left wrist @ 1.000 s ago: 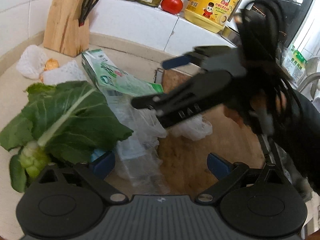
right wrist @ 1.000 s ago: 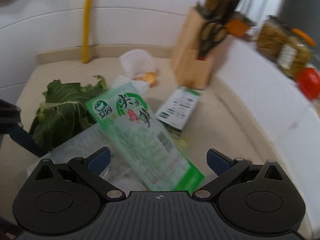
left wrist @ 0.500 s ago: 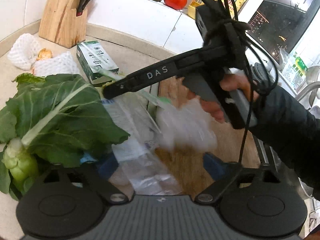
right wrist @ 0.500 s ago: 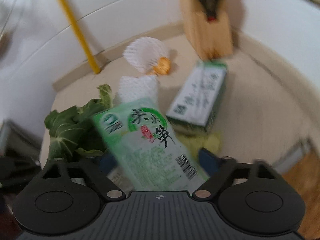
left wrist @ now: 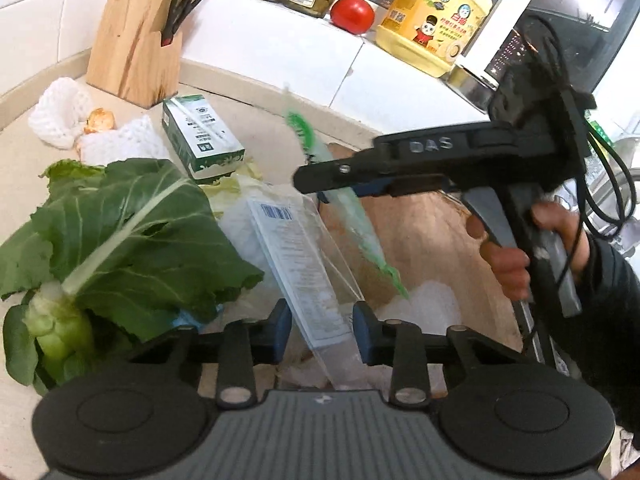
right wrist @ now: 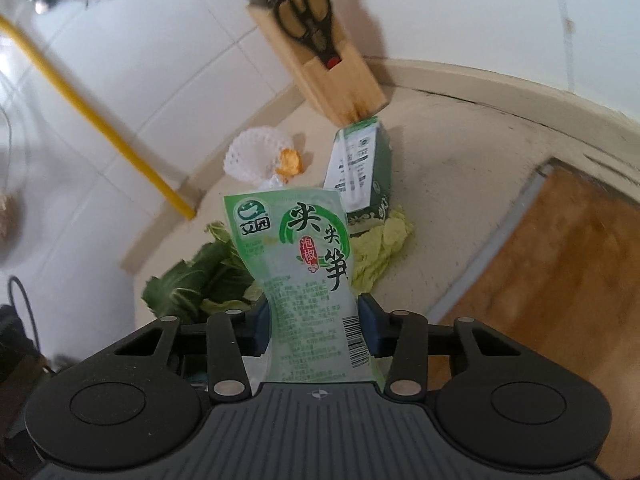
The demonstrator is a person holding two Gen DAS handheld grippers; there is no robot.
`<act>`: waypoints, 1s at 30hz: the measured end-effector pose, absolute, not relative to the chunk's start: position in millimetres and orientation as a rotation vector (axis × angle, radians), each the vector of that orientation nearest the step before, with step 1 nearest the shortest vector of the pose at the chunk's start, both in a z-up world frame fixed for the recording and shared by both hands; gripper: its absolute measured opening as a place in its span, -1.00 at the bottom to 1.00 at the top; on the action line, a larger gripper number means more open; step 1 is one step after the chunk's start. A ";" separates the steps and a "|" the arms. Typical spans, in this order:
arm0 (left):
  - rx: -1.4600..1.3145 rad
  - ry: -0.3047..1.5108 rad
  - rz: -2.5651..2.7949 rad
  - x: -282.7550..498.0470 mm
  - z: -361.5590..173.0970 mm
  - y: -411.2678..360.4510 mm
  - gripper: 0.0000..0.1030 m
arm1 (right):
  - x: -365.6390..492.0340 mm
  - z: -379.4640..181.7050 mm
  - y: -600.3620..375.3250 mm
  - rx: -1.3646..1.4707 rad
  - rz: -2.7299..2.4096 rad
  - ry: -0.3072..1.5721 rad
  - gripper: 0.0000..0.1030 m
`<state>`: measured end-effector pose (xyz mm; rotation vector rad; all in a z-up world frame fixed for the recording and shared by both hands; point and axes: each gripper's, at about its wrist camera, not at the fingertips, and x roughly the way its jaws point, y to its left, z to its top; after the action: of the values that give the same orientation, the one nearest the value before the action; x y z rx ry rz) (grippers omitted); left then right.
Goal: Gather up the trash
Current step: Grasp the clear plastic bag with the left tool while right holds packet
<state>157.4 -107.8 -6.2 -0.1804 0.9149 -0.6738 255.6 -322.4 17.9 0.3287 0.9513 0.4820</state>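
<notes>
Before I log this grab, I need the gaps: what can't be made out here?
- Left wrist view: the clear bag runs under the gripper body, lower end hidden.
- Right wrist view: the green packet is cut off below by the gripper body.
- Knife block: blurred, top cut off by the edge.

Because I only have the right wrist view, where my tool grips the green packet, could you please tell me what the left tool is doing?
Observer: The left tool has a clear labelled packet between its fingers. Its jaws have just been closing, though I cannot tell whether they are pressing on it.
Operator: Is there any trash on the cutting board?
Observer: Yes, crumpled white plastic lies on the cutting board.
Operator: Is anything on the ledge?
Observer: A tomato sits beside a yellow oil jug.
</notes>
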 end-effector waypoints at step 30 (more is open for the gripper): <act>-0.283 0.905 -0.677 174.9 -6.8 -118.0 -0.94 | 191.0 12.0 -371.2 0.626 0.297 0.777 -0.09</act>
<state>174.9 -118.0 -6.8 -0.2830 0.9048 -0.6771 191.0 -371.2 12.0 0.6257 0.7773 0.2970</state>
